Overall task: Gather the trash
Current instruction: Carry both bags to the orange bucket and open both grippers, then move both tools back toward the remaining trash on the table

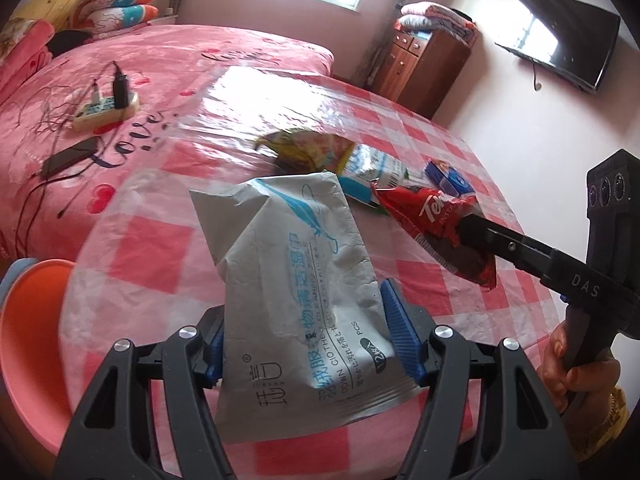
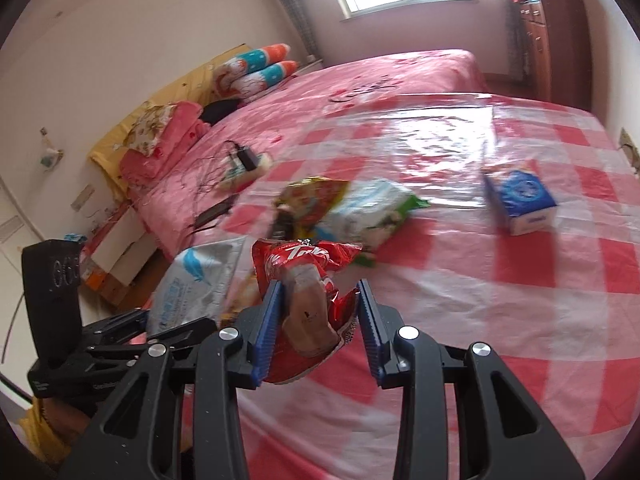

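Two tongs each clamp one wrapper: left tongs (image 1: 308, 340) white pack (image 1: 296, 280), right tongs (image 2: 320, 324) red packet (image 2: 308, 280).

Home bedroom — bed (image 1: 168, 60), pillows (image 1: 120, 4)

You are looking at a counter (image 1: 400, 128) showing a red-and-white check under a glossy clear film. The wipes pack (image 1: 296, 280) in your left claw (image 1: 304, 332) is showing pale grey-white with a turquoise feather and turquoise lettering. The wrapper (image 2: 304, 276) in your right claw (image 2: 320, 324) is showing bright red with white script and a brown panel. Both claws are wearing blue ribbed pads on black frames. The small box (image 2: 524, 200) is showing deep blue with a white side. One packet (image 2: 312, 196) is showing yellow and red, another (image 2: 380, 208) white with green and blue. The bedspread (image 1: 160, 56) is showing pink with dark script and red hearts. The stool (image 1: 28, 340) is showing salmon orange.
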`<action>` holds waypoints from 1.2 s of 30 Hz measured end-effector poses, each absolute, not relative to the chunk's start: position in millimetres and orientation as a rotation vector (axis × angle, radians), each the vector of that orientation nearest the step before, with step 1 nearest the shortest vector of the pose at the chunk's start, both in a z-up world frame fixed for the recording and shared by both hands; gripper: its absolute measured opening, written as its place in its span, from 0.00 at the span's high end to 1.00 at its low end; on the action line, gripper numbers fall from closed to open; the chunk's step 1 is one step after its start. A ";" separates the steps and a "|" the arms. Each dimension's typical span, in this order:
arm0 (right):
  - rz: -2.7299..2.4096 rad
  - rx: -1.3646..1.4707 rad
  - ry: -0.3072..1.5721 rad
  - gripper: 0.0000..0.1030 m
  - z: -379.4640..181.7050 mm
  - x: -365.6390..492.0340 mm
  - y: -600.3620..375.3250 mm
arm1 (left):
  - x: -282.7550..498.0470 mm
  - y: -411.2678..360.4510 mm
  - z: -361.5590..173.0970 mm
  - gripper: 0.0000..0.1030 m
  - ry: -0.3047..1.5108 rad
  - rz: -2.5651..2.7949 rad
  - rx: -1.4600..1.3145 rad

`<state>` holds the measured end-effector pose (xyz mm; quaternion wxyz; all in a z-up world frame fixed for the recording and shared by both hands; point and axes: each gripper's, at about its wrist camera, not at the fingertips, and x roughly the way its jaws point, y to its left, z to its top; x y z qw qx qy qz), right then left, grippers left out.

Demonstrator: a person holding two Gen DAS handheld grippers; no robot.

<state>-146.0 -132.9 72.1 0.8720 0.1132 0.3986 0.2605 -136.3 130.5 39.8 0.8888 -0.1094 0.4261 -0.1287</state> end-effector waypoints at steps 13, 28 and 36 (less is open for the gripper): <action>0.846 0.198 0.910 0.62 93.1 -140.5 -4.3 | -177.0 236.1 47.3 0.35 0.843 -0.038 -0.295; 1.044 0.099 1.011 0.58 72.7 -136.4 137.3 | -211.2 347.1 -1.4 0.33 0.906 0.186 -0.408; 0.992 0.194 1.038 0.25 62.5 -125.4 128.5 | -212.0 372.3 -39.3 0.20 1.008 0.316 -0.436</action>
